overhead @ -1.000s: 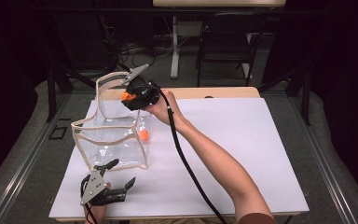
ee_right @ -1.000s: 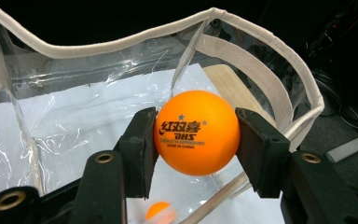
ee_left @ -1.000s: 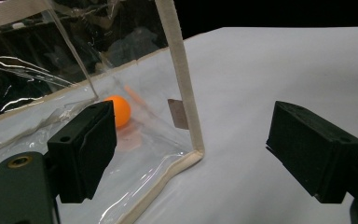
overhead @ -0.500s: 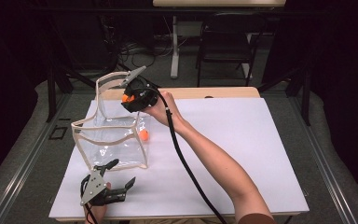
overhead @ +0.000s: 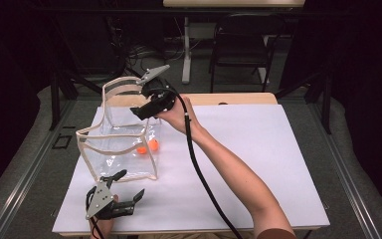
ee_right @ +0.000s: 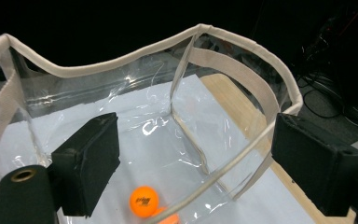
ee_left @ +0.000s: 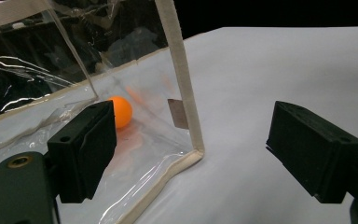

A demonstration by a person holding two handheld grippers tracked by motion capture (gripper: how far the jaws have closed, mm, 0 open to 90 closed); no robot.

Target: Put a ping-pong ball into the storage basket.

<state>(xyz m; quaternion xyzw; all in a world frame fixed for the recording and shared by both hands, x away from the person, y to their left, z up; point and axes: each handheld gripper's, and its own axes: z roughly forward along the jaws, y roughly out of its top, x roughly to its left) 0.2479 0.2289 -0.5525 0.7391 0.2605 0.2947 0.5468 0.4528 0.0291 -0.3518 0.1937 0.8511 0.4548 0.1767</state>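
A clear plastic bag (overhead: 114, 134) with cream trim stands open on the left half of the table. Two orange balls (overhead: 153, 145) lie on its floor near the right wall. My right gripper (overhead: 137, 112) hovers over the bag's back right corner. Its jaws have just been opening and nothing is between them. In the right gripper view, the right gripper (ee_right: 196, 163) looks down into the bag (ee_right: 233, 60) at one orange ball (ee_right: 144, 201). My left gripper (overhead: 129, 184) lies open on the table in front of the bag. From the left gripper (ee_left: 198, 154), a ball (ee_left: 120, 112) shows through the bag's wall (ee_left: 182, 79).
A white cover (overhead: 258, 149) spreads over the table, with a bare wooden strip (overhead: 238, 98) along the far edge. The right gripper's black cable (overhead: 199, 164) trails along the forearm. A chair (overhead: 238, 50) and table legs stand in the dark behind.
The right gripper held an orange ball above the bag before. Its jaws are now apart and a second ball lies on the bag's floor. The left gripper stayed put.
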